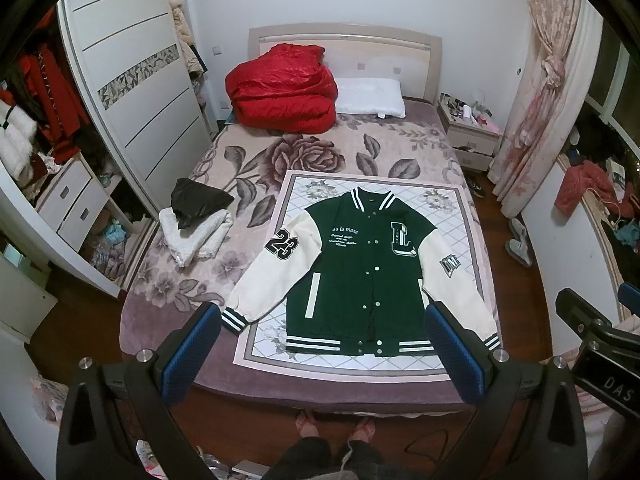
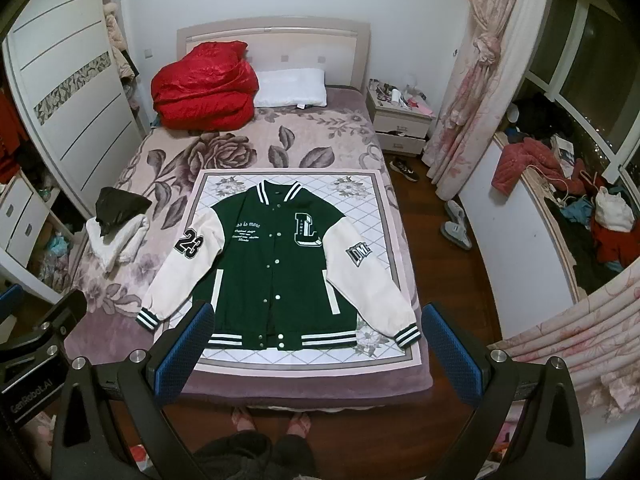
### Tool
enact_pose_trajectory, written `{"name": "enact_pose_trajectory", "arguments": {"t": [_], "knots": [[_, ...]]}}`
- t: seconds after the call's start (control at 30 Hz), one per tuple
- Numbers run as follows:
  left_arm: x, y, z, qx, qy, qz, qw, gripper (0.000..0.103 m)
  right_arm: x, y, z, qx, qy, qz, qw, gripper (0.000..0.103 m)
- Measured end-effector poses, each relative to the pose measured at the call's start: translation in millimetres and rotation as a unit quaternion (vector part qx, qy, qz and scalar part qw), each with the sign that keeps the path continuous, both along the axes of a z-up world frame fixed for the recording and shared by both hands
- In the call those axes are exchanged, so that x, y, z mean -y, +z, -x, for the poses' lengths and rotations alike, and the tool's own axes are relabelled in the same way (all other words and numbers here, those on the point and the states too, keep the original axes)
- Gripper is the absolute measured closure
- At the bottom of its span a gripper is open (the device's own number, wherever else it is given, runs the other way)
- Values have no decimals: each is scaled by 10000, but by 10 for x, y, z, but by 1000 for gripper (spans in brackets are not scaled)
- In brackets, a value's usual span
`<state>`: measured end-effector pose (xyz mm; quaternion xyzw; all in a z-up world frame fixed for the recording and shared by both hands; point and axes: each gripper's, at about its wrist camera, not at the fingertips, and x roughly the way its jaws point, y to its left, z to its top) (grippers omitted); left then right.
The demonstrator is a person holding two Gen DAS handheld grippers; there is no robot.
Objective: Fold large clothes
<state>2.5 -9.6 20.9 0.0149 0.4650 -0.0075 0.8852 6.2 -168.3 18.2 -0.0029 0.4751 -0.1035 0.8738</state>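
- Green varsity jacket (image 1: 352,264) lies flat, buttoned, sleeves spread, on a quilted mat (image 1: 296,188) on the bed (image 1: 248,160).
- Left gripper (image 1: 324,350) wide, empty.
- Right gripper (image 2: 318,348) wide, empty.

My left gripper (image 1: 322,346): black frame, 2 fingers faced with blue textured pads (image 1: 191,354), 1 silver screw at each finger base, another on each outer bracket. My right gripper (image 2: 318,346) is built alike; seen from the left wrist, its black body reads "DAS". Left unit's body, seen from the right wrist, reads "GenRobot.AI". Below: dark trousers (image 2: 248,458), pink slippers (image 2: 298,424).
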Motion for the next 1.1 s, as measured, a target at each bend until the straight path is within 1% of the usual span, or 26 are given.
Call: {"name": "enact_pose_trajectory", "arguments": {"t": [0.53,0.77,1.1], "knots": [[-15,12,11,23,4,21,10000,0,-31,36,-14,28,-2,-15,10000,0],[-45,103,11,85,6,50,10000,0,-31,37,-7,41,-6,-18,10000,0],[-60,102,36,181,-6,50,9998,0,-45,60,-16,57,-6,-28,10000,0]]}}
